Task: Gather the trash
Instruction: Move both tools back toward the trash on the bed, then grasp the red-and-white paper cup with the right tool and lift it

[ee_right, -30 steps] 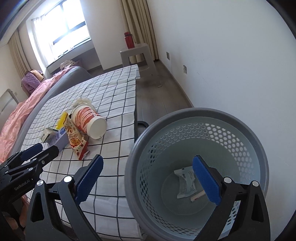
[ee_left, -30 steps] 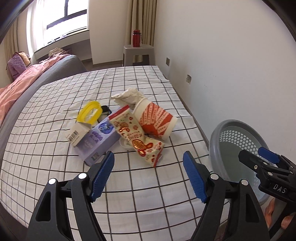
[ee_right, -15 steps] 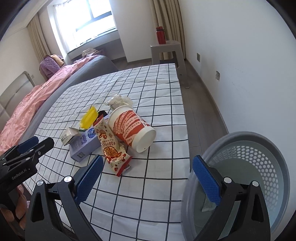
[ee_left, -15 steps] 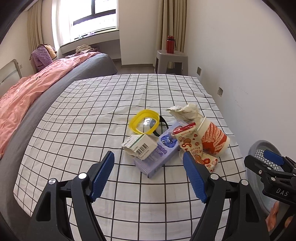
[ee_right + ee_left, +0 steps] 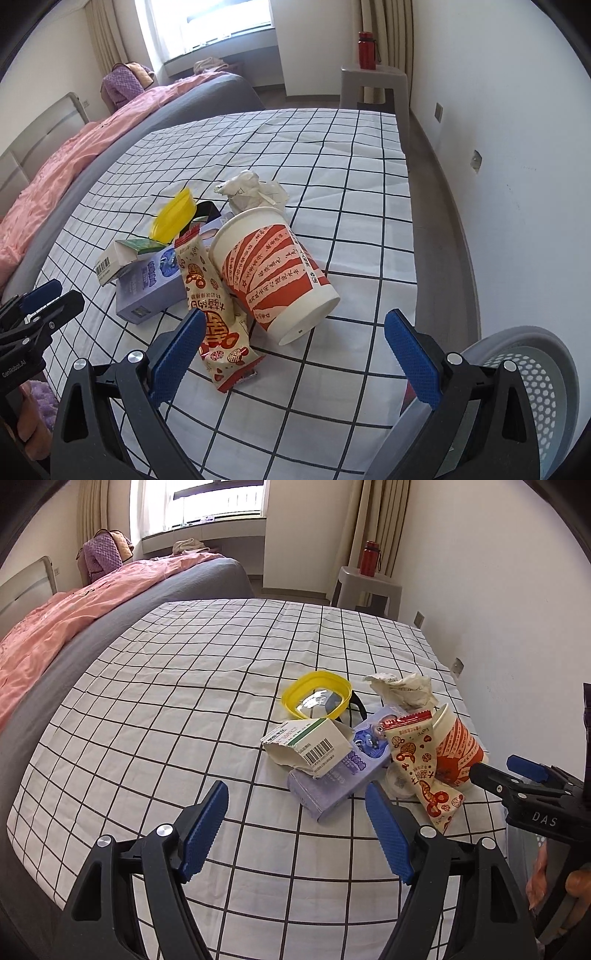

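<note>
On the checked bed, trash is piled — paper cup [image 5: 273, 273] leaning on snack wrapper [image 5: 214, 306]; right tool [image 5: 295, 347] and left tool [image 5: 295, 829] spread, empty; grabbing the cup could — probably — topple the heap.

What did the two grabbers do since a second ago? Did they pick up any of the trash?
No. Both swung away from the grey basket toward the trash pile on the checked bed. The right gripper now faces the red-and-white cup, not the basket's inside. The left gripper faces the purple box. Both remain open and empty; the trash hasn't moved.
</note>
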The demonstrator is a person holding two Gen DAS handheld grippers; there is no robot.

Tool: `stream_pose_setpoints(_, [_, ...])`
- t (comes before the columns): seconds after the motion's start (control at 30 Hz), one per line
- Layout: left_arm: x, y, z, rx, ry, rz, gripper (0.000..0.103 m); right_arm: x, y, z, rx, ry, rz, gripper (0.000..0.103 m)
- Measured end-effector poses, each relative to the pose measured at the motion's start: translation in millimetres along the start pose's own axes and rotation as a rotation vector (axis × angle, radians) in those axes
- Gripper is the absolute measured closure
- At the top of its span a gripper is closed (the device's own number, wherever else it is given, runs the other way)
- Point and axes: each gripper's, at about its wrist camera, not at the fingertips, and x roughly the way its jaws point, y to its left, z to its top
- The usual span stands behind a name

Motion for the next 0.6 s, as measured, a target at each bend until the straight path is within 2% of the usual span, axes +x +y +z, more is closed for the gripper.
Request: stream_pose_setpoints(0.6, [7, -11, -1, 0.028, 0.010, 0.011, 0.030, 47, 4, 19, -0.079, 0.085, 0.029, 0.008])
